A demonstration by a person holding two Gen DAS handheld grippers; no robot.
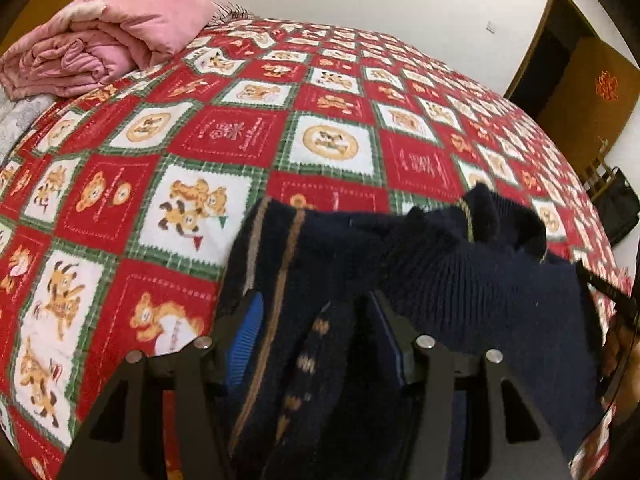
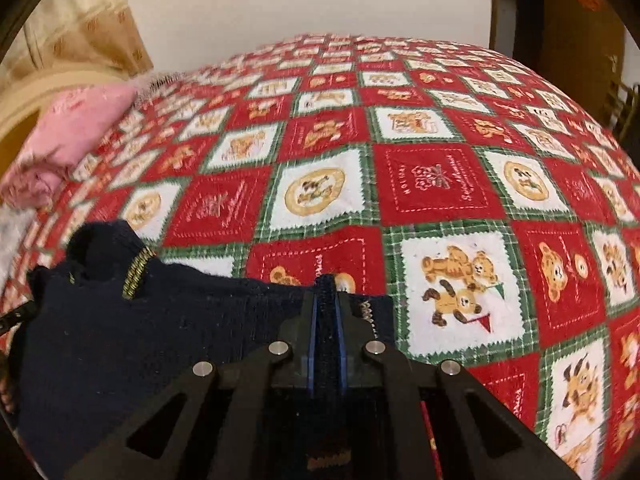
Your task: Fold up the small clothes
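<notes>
A dark navy knitted garment [image 1: 460, 272] with tan stripes hangs bunched just above the bedspread, stretched between both grippers. In the left wrist view my left gripper [image 1: 316, 308] is shut on a thick striped fold of it; the knit fills the gap between the blue pads [image 1: 242, 332]. In the right wrist view my right gripper [image 2: 326, 292] is shut tight on a thin edge of the same garment [image 2: 140, 320], which spreads away to the left. The garment's lower part is hidden behind the jaws.
A red, white and green bear-patterned bedspread [image 1: 200, 128] [image 2: 440, 184] covers the bed. A folded pink quilt [image 1: 100, 44] [image 2: 68, 132] lies at the far left corner. A brown door [image 1: 580, 72] and a black bag [image 1: 616, 208] are beyond the right edge.
</notes>
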